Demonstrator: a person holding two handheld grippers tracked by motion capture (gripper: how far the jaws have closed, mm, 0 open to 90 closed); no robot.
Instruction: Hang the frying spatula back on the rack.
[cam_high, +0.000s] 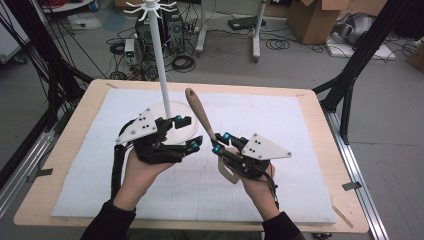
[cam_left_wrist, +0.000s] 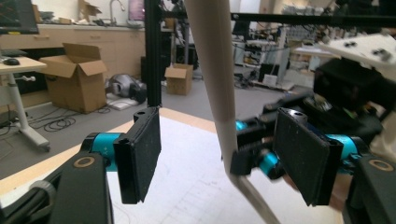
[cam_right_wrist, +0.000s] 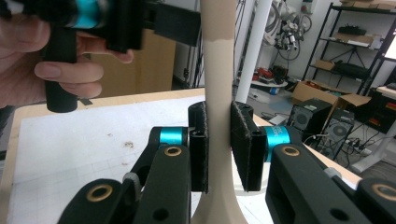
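Right gripper (cam_high: 218, 143) is clamping the neck of a beige wooden spatula (cam_high: 200, 112), pads pressing both sides of the handle in the right gripper view (cam_right_wrist: 217, 144). The spatula is standing tilted, handle end pointing up and away over the worktop (cam_high: 310, 150), broad end hanging below the right hand (cam_high: 257, 182). Left gripper (cam_high: 188, 132) is sitting just beside it, jaws apart and gripping nothing; in the left gripper view (cam_left_wrist: 224, 154) the spatula handle (cam_left_wrist: 217, 84) is passing between the pads (cam_left_wrist: 140, 154) without touching either. Left hand (cam_high: 142, 167) is holding that gripper from below. Just behind the left gripper a white stand (cam_high: 160, 55) is rising from its round base (cam_high: 182, 131) on the white mat (cam_high: 260, 115), hooks at its top. Cardboard boxes (cam_high: 312, 17) are lying on the floor beyond.
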